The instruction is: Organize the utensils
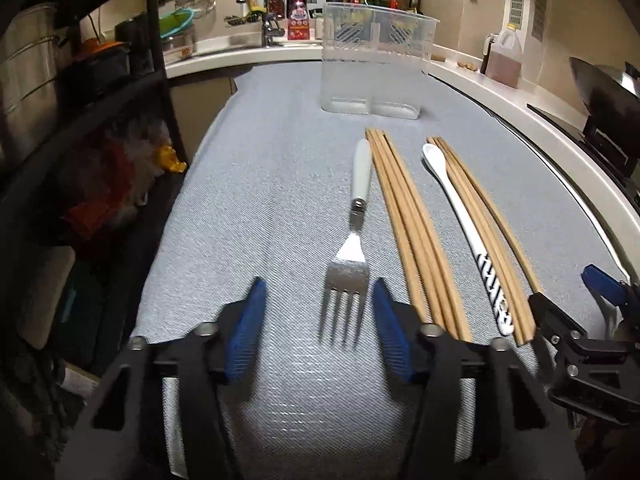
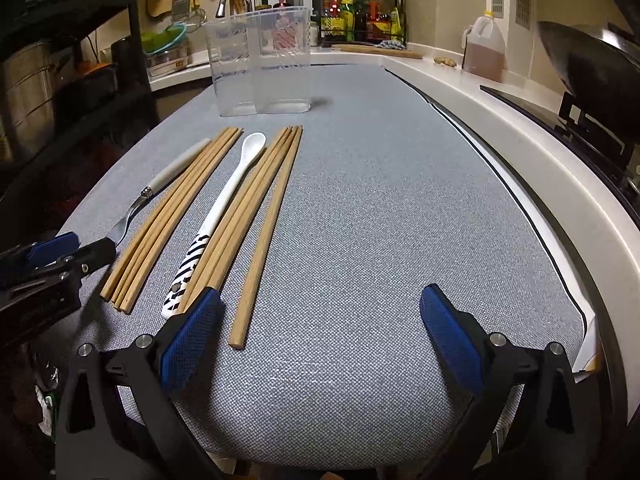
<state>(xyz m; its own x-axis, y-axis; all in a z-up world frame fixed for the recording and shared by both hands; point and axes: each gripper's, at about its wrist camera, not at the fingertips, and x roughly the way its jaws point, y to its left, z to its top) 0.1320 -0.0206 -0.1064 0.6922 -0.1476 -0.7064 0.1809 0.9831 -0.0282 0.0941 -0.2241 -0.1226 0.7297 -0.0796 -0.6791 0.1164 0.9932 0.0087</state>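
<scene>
A fork (image 1: 352,240) with a pale handle lies on the grey mat (image 1: 260,200), tines toward me. My left gripper (image 1: 318,292) is open, its blue pads either side of the tines. Right of the fork lie a bundle of wooden chopsticks (image 1: 404,224), a white spoon (image 1: 464,228) with a striped handle, and more chopsticks (image 1: 492,232). A clear two-compartment holder (image 1: 376,60) stands empty at the far end. My right gripper (image 2: 320,312) is open and empty over bare mat, right of one chopstick (image 2: 264,240). The spoon (image 2: 224,216), fork (image 2: 160,188) and holder (image 2: 260,60) also show there.
A white counter edge (image 2: 520,128) curves along the right with a wok (image 2: 588,64) and an oil jug (image 2: 484,48). A sink and tap (image 1: 256,4) and spice rack (image 2: 360,12) lie behind the holder. A dark shelf rack (image 1: 80,120) stands at the left.
</scene>
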